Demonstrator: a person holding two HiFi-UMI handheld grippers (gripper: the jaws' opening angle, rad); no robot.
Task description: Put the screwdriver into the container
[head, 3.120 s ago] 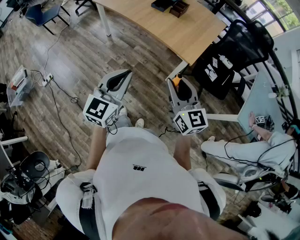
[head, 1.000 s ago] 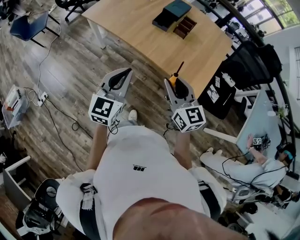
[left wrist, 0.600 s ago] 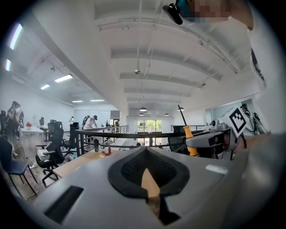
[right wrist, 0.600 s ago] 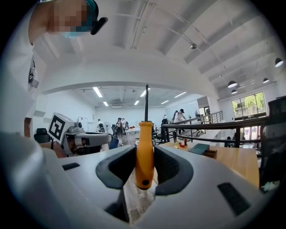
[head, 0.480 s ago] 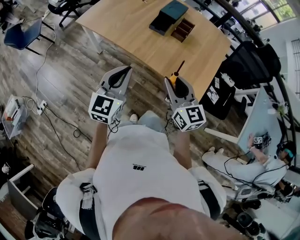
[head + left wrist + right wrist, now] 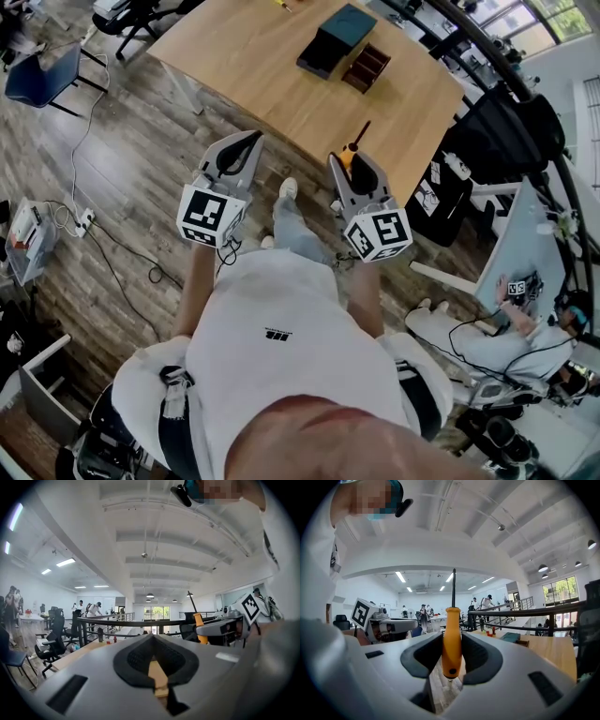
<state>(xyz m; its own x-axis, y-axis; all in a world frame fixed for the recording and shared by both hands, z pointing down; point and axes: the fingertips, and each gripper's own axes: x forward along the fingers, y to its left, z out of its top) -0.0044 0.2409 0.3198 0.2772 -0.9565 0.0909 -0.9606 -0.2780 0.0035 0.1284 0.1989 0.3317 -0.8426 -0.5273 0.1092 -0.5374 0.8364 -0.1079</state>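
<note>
My right gripper [image 6: 452, 645] is shut on the orange handle of a screwdriver [image 6: 452, 637], whose black shaft points straight up past the jaws. In the head view the right gripper [image 6: 350, 165] carries the screwdriver [image 6: 348, 151] in the air just short of the wooden table's [image 6: 281, 80] near edge. A dark teal container [image 6: 334, 37] and a brown compartment tray [image 6: 367, 65] lie on the table's far part. My left gripper [image 6: 250, 140] hangs level with the right one, its jaws shut with nothing between them [image 6: 151, 637].
Black office chairs [image 6: 492, 122] stand right of the table, and a seated person [image 6: 487, 342] is at lower right. Cables and a power strip [image 6: 75, 220] lie on the wooden floor at left. My own foot [image 6: 287, 190] steps forward between the grippers.
The table has drawn nearer as I walk towards it, and a leg now steps forward. Both grippers keep their pose; the right one still holds the screwdriver.
</note>
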